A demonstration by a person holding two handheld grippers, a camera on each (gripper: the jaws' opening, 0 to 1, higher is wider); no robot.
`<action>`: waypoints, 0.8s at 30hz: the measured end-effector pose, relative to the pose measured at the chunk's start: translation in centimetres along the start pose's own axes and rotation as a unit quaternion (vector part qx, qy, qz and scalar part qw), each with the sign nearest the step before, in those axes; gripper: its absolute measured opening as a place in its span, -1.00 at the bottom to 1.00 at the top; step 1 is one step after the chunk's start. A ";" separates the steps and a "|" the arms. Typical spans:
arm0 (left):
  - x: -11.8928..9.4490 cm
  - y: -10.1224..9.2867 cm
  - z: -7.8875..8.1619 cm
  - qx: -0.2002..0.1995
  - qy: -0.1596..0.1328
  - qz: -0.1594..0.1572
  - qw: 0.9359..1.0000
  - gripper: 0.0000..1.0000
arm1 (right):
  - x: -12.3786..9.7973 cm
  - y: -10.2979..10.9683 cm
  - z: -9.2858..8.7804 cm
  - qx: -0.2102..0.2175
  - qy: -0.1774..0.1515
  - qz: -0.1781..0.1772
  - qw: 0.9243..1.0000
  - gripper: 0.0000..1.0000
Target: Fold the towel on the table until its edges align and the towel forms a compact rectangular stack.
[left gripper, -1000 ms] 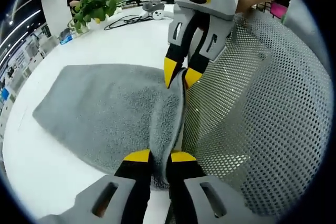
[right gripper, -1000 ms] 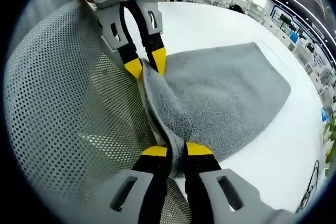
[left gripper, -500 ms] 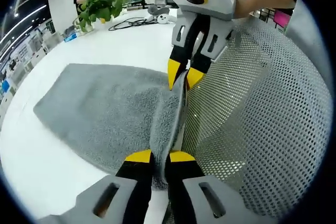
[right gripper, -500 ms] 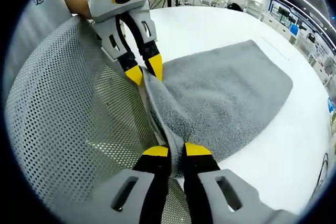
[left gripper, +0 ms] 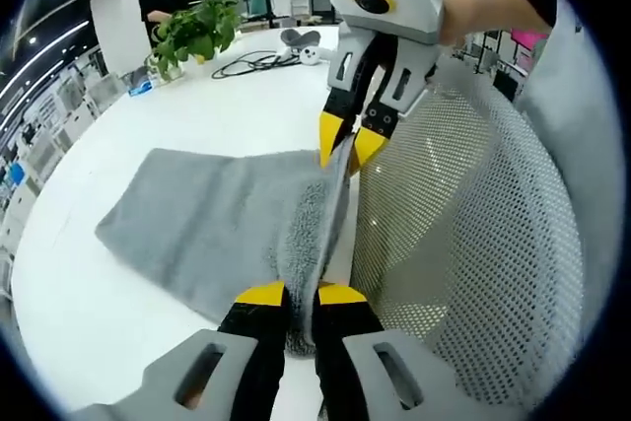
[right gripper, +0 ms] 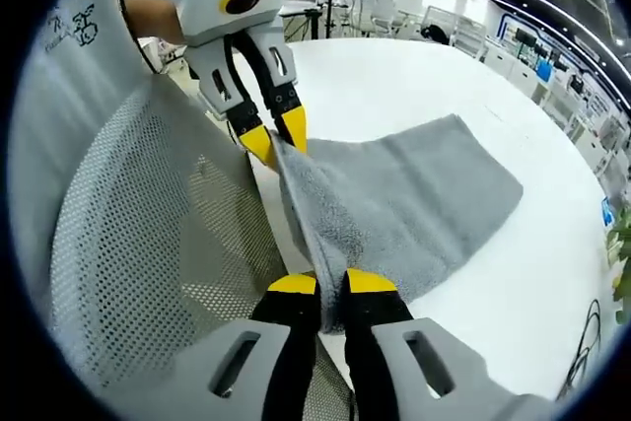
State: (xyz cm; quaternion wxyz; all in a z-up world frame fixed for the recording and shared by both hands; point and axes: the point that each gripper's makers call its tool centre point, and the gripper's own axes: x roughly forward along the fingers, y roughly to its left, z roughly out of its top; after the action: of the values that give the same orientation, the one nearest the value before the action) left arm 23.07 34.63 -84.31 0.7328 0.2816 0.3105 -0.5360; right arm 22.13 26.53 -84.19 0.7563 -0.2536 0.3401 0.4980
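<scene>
A grey towel (left gripper: 212, 224) lies spread on the white table (left gripper: 197, 110), with its near edge lifted off the surface. My left gripper (left gripper: 301, 294) is shut on one corner of that raised edge. In the same view the right gripper (left gripper: 350, 138) pinches the other corner, further along the edge. In the right gripper view the towel (right gripper: 404, 204) slopes from the table up to both grippers. There my right gripper (right gripper: 330, 283) is shut on the towel's edge, and the left gripper (right gripper: 274, 132) holds the far corner. The edge hangs taut between them.
A grey mesh chair back (left gripper: 463, 244) stands close beside the towel's lifted edge, also seen as the mesh chair (right gripper: 148, 244). A potted plant (left gripper: 192, 32) and cables (left gripper: 246, 61) sit at the table's far side. A person's hand (left gripper: 493, 12) holds the right gripper.
Both grippers have risen with the towel's edge, pulling more of the towel off the table. The towel's flat part looks smaller and farther away.
</scene>
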 end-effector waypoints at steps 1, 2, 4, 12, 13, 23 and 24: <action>-0.4 0.2 0.4 0.000 -0.003 0.003 1.000 -0.82 | -0.4 -0.1 0.4 -0.001 -0.005 -0.003 1.000 -0.90; -0.7 0.4 0.6 0.001 -0.006 0.005 1.000 -0.82 | -0.6 -0.2 0.7 -0.003 -0.007 -0.005 1.000 -0.90; -1.3 0.7 1.3 0.005 -0.010 0.011 1.000 -0.82 | -1.3 -0.2 1.4 -0.009 -0.010 -0.010 1.000 -0.90; -3.7 1.4 2.8 -0.022 -0.035 0.019 0.999 -0.82 | -3.3 -0.2 3.6 -0.012 -0.029 -0.020 0.999 -0.90; -3.9 1.3 2.9 -0.026 -0.038 0.020 0.999 -0.82 | -3.6 -0.1 3.8 -0.012 -0.031 -0.019 0.999 -0.90; -6.2 1.0 4.8 -0.042 -0.064 0.026 0.997 -0.82 | -6.1 0.5 5.5 -0.011 -0.048 -0.015 0.999 -0.91; -6.4 0.9 4.8 -0.043 -0.064 0.025 0.997 -0.82 | -6.2 0.7 5.6 -0.010 -0.049 -0.014 0.999 -0.91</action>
State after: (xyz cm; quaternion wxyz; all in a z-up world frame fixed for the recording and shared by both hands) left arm 23.15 35.18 -76.31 0.7757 0.2227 0.2781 -0.5210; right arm 21.23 27.25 -75.95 0.7761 -0.2415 0.2941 0.5028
